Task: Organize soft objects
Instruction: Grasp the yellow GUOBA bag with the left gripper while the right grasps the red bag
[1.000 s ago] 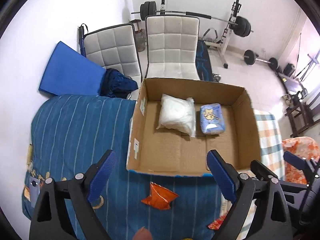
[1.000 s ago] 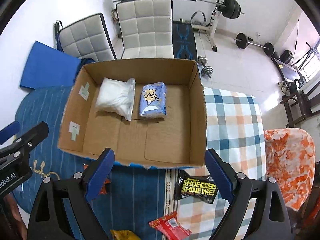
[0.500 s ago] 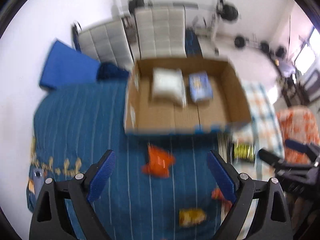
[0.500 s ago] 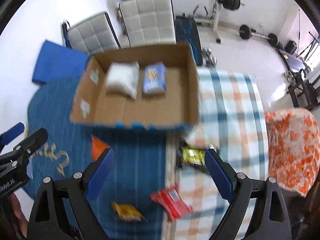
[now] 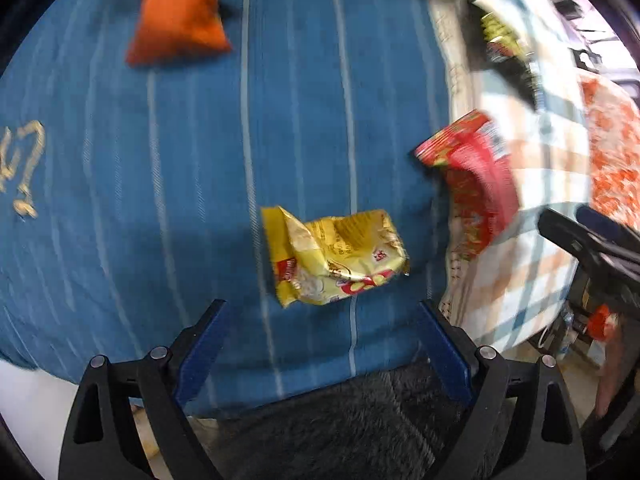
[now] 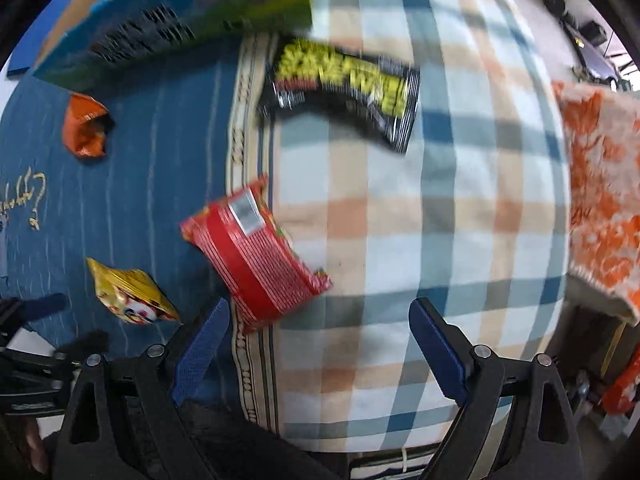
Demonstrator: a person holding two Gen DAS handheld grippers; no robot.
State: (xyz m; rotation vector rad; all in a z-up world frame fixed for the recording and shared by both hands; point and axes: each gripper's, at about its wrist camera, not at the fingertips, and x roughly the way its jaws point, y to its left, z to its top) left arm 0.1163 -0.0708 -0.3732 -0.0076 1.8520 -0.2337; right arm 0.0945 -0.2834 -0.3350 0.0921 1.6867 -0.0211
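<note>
grippers both released: left gripper (image 5: 320, 336) hangs over the yellow packet (image 5: 334, 256), right gripper (image 6: 318, 332) beside the red packet (image 6: 256, 252); i'd centre, then pinch each packet's middle.

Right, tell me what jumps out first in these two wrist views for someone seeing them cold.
A crumpled yellow snack packet lies on the blue striped cloth, just ahead of the open left gripper. A red packet straddles the seam between that blue cloth and the plaid cloth, just ahead of the open right gripper, nearer its left finger. Farther off, a black packet with yellow lettering lies on the plaid and an orange packet on the blue.
</note>
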